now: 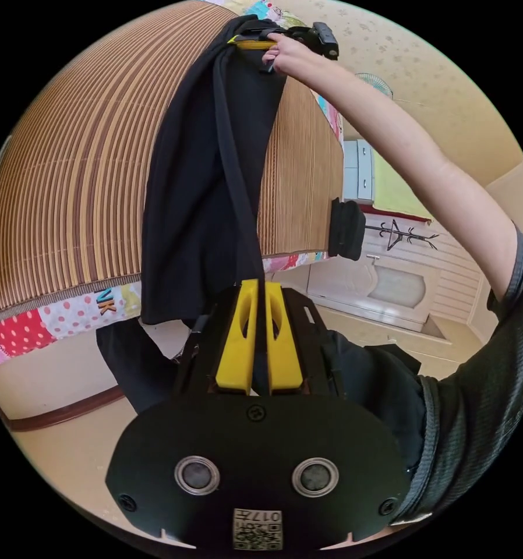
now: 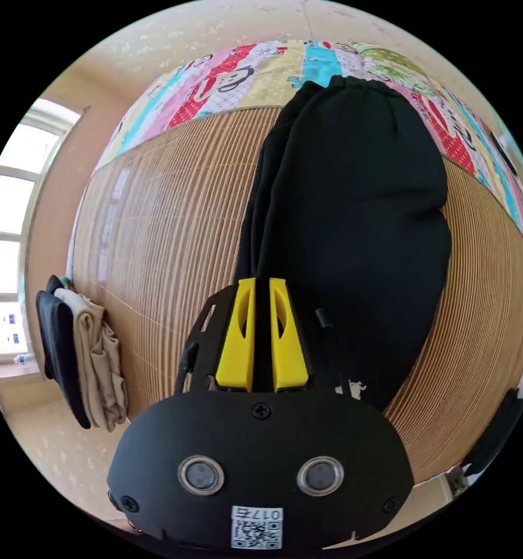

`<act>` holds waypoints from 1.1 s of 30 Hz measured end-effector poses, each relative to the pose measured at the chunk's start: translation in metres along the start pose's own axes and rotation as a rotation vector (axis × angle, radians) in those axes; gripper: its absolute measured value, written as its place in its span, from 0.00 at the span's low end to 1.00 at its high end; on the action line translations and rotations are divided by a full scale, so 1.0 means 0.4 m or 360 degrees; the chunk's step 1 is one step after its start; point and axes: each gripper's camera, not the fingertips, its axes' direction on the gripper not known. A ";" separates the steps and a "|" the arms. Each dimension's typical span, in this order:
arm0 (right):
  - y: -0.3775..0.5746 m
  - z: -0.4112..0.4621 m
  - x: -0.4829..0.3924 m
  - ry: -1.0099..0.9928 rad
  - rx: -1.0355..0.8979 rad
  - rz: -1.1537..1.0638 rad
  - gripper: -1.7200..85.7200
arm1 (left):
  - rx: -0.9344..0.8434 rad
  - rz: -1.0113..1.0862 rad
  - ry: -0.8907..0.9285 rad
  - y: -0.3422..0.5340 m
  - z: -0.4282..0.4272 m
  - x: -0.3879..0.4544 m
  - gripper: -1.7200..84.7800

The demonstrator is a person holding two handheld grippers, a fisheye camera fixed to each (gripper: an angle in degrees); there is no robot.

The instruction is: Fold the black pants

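Both views look closely along their own grippers at the striped mat [image 1: 69, 174] (shared ground), black pants [image 2: 354, 221] draped across it.

Black pants [image 2: 354, 221] on brown-striped mat [image 2: 168, 233], seemingly cartoon-patterned quilt [image 2: 244, 73].

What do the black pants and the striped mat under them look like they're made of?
Black pants: soft matte knit, probably jersey or fleece; they drape limp and the waistband is gathered. Striped mat: thin parallel slats, likely bamboo or rattan, with a slight sheen and a stiff, flat lie. Jaw pads of the left gripper: smooth yellow plastic.
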 end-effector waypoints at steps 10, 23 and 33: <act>0.039 0.009 0.027 -0.0153 -0.0115 0.0088 0.08 | -0.0078 -0.0121 -0.0073 0.043 -0.056 -0.099 0.01; 0.801 -0.198 0.303 -0.0094 -0.0453 0.0410 0.14 | -0.0597 -0.0093 -0.0599 0.011 -0.010 -0.125 0.02; 0.859 -0.142 0.277 -0.0239 -0.0763 0.0219 0.09 | -0.0620 0.0040 -0.0465 -0.189 0.068 -0.139 0.09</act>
